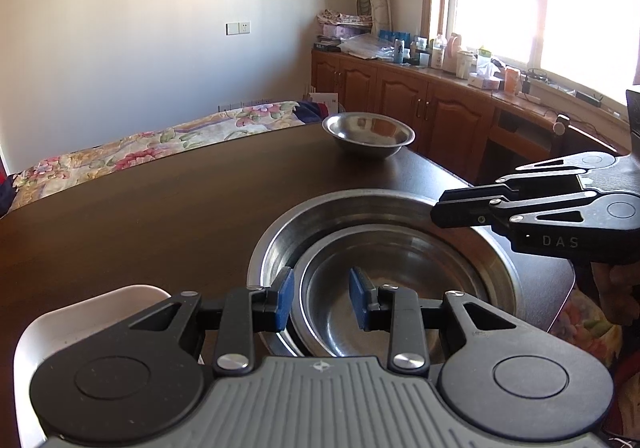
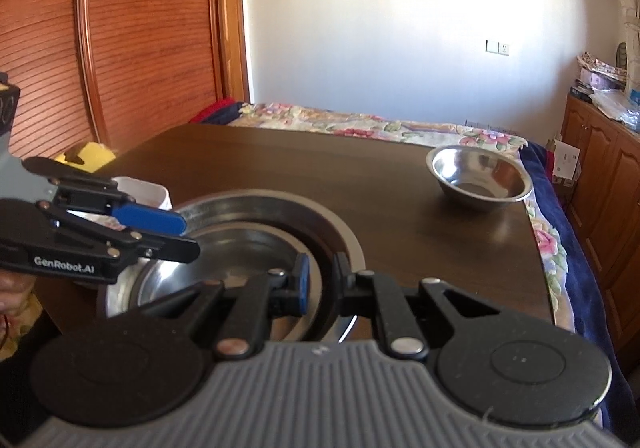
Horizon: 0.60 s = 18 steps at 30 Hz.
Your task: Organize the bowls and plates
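i see two nested steel dishes at the near edge of the dark brown wooden table [image 1: 140,215]: a wide round stainless steel basin [image 1: 360,207] with a smaller round stainless steel bowl [image 1: 400,288] sitting inside it, pushed toward my side. my left hand-held gripper [image 1: 322,298] straddles the near rim of the smaller bowl, one blue pad [image 1: 285,298] outside the rim in the gap to the basin wall, the other inside the bowl; the jaws look pinched on that rim. my right hand-held gripper [image 2: 320,280] is over the right side of the same dishes, with its jaws drawn close together across the basin's rim; whether the pads actually press it i cannot tell from the blurred right wrist view. a third small round stainless steel bowl [image 1: 369,133] stands alone, well apart, near the far right corner of the table. a white rounded-square dish [image 1: 60,328] sits just left of the basin, by my left hand-held gripper.
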Motion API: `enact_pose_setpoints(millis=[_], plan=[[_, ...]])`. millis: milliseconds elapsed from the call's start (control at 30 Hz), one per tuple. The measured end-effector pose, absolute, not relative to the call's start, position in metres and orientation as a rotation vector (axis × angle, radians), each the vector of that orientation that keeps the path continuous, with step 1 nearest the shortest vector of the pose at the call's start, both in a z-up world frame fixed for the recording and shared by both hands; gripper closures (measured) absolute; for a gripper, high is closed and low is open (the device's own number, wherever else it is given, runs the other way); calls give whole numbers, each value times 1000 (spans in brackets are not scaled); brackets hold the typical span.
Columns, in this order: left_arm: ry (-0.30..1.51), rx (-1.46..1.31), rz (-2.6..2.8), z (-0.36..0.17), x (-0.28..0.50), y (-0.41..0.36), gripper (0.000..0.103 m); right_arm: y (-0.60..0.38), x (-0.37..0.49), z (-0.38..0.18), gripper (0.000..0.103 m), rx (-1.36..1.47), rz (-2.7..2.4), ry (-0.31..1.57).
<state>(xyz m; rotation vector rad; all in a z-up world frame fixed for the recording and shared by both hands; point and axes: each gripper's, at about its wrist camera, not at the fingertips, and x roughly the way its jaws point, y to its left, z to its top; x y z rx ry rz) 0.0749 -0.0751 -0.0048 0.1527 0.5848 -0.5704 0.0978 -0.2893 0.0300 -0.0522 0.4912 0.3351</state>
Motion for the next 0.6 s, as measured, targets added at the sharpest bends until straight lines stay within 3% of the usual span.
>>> enact_pose_setpoints(millis=[200, 300, 500, 567, 600], plan=[[560, 124, -570, 5, 76, -78, 68, -293, 93, 38, 89, -5, 321, 437], [549, 116, -569, 9, 78, -82, 62, -297, 89, 41, 89, 23, 295, 405], [521, 103, -561, 17, 81, -87, 40, -307, 86, 45, 89, 53, 254, 376], [511, 97, -554, 18, 82, -88, 29, -310, 86, 47, 87, 47, 235, 368], [506, 95, -552, 19, 82, -89, 27, -311, 85, 47, 82, 45, 228, 366]])
